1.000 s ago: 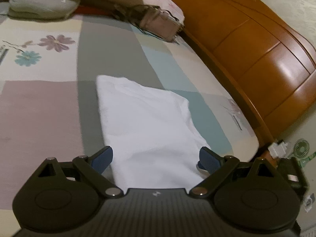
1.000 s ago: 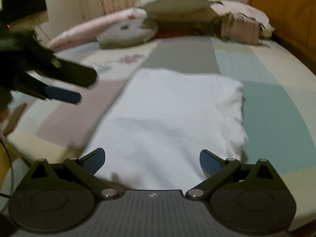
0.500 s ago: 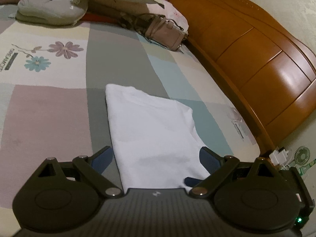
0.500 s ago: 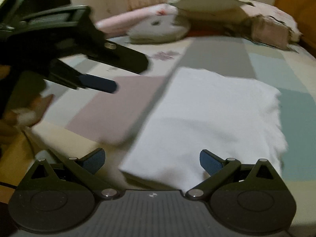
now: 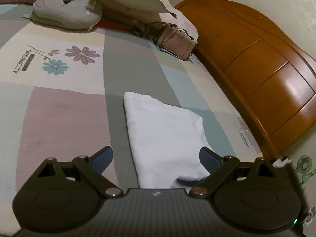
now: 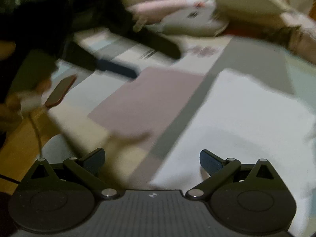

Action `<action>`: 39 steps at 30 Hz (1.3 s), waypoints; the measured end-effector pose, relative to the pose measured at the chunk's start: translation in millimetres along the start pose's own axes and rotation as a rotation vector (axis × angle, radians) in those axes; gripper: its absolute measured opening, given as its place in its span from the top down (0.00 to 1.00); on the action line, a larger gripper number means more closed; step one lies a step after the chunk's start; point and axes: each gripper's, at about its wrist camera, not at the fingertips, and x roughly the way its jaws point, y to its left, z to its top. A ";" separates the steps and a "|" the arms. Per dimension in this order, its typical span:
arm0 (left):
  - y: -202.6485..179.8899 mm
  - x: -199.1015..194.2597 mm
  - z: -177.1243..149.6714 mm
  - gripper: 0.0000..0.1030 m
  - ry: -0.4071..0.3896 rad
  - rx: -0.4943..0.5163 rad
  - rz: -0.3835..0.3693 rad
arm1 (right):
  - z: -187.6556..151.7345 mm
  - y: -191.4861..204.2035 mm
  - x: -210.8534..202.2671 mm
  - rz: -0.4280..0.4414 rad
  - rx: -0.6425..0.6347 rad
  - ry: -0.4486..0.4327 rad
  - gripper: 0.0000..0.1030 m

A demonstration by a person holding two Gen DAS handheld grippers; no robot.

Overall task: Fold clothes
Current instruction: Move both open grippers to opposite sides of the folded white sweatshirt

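Note:
A white garment [image 5: 164,134] lies folded into a flat rectangle on the patchwork bedspread [image 5: 65,118]. My left gripper [image 5: 156,156] hangs open above its near end, holding nothing. In the blurred right wrist view the same white garment [image 6: 243,122] fills the right half. My right gripper [image 6: 152,158] is open and empty over the garment's near left corner. The left gripper [image 6: 118,69] shows there too, raised at the upper left with a person's hand [image 6: 25,96] behind it.
Pillows [image 5: 65,13] and a pink handbag [image 5: 177,43] sit at the bed's far end. A wooden headboard [image 5: 256,63] runs along the right side. A small fan [image 5: 305,165] stands beyond the bed's corner. A phone [image 6: 61,90] lies near the bed's left edge.
Both grippers have pulled back from the garment. The right view has swung left and blurred, so the garment now sits at its right. The left gripper has risen higher.

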 end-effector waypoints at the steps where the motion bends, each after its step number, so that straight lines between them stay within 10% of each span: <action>1: -0.8 3.4 1.6 0.09 0.004 0.002 -0.009 | 3.3 -9.3 -6.2 -0.039 0.005 -0.021 0.00; 5: -13.6 23.2 9.0 0.09 0.025 0.038 -0.054 | 9.4 -54.9 -17.5 -0.177 0.071 -0.072 0.00; 15: -33.7 116.5 11.3 0.09 0.157 0.046 -0.145 | -26.2 -95.9 -23.3 -0.139 0.288 -0.050 0.00; 31: 20.2 107.2 16.1 0.09 0.137 -0.097 -0.047 | -54.4 -249.5 -25.0 0.225 0.957 -0.049 0.00; 39: 33.1 146.3 21.9 0.08 0.212 -0.188 -0.145 | -33.9 -258.2 5.8 0.280 0.938 -0.020 0.00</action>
